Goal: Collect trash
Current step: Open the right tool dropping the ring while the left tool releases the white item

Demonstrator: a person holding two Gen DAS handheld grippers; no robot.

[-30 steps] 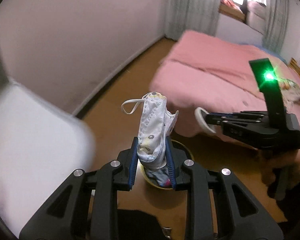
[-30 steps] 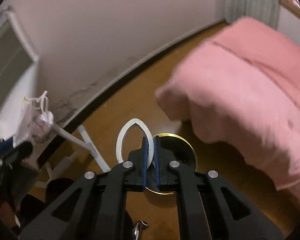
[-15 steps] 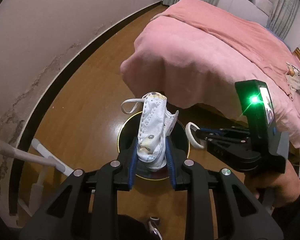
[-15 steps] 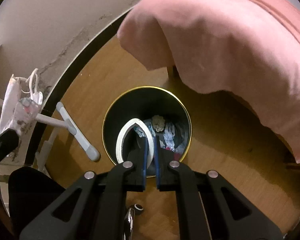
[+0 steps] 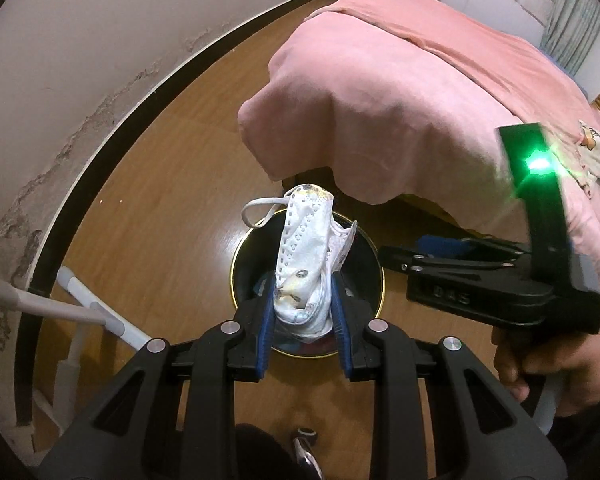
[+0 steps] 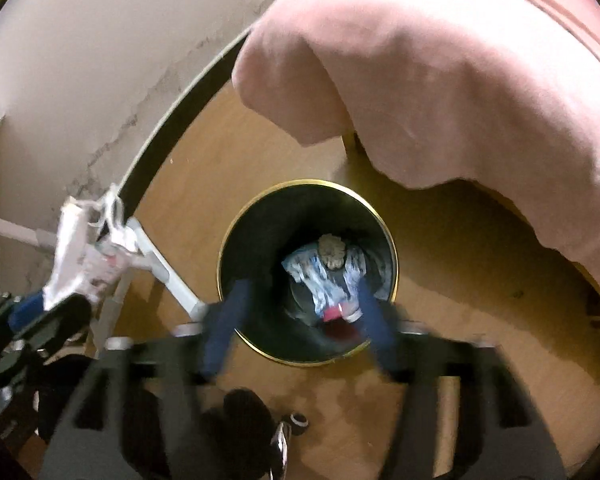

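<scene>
Bedroom w/ wood floor, pink bed at right. Crumpled white face mask sits clamped in left gripper jaws, above black gold-rimmed bin holding trash. Right gripper jaws opening, nothing between them, over bin.

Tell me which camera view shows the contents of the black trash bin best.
The right wrist view: it looks almost straight down into the trash bin, where the crumpled trash at the bottom shows between the right gripper's opening jaws. In the left wrist view, the face mask held by the left gripper hides most of the bin's inside.
</scene>
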